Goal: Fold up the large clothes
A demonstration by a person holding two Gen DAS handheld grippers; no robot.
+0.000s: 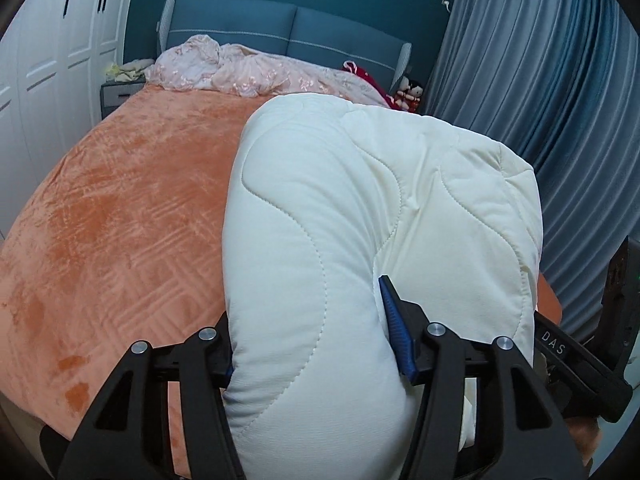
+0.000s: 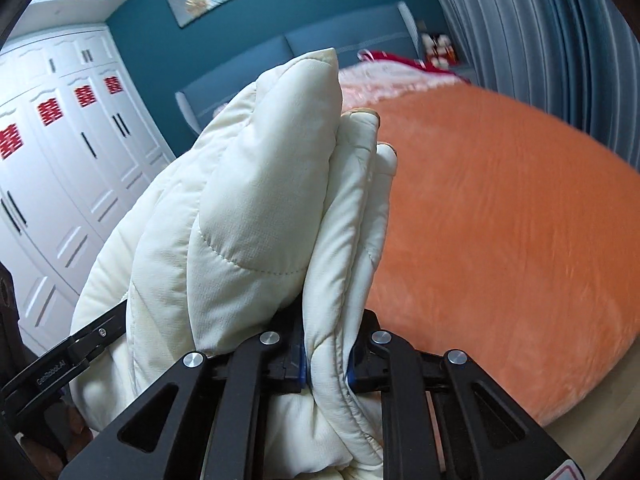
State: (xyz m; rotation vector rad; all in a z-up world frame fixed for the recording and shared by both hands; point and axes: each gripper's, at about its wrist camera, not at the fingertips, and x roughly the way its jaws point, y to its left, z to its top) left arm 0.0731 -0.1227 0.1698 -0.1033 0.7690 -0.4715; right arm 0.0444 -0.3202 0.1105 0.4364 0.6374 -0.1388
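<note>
A bedroom with a teal wall, white wardrobe doors and grey-blue curtains surrounds a bed covered in an orange plush blanket, with a crumpled pink quilt bunched near the headboard. The task's thing is a thick white quilted comforter, already gathered into several layers and held up off the bed between both grippers. The left gripper is clamped wide on a fat, rounded fold, its blue pads pressed into either side of the padding, and the bulk rises straight ahead of it, toward the headboard. The right gripper pinches a narrower stack of layered edges, with the fingers close together on the cloth; the bundle stands upright in front of it, its corners pointing up and away. In the right wrist view the bare orange blanket lies to the right of the bundle, and in the left wrist view to the left, so open bed lies on both sides. The bundle's long axis seems to run away from the grippers, along the bed. Both grippers sit at the near end, neither clearly nearer, so laying it down likely means lowering the far end first onto the blanket.
</note>
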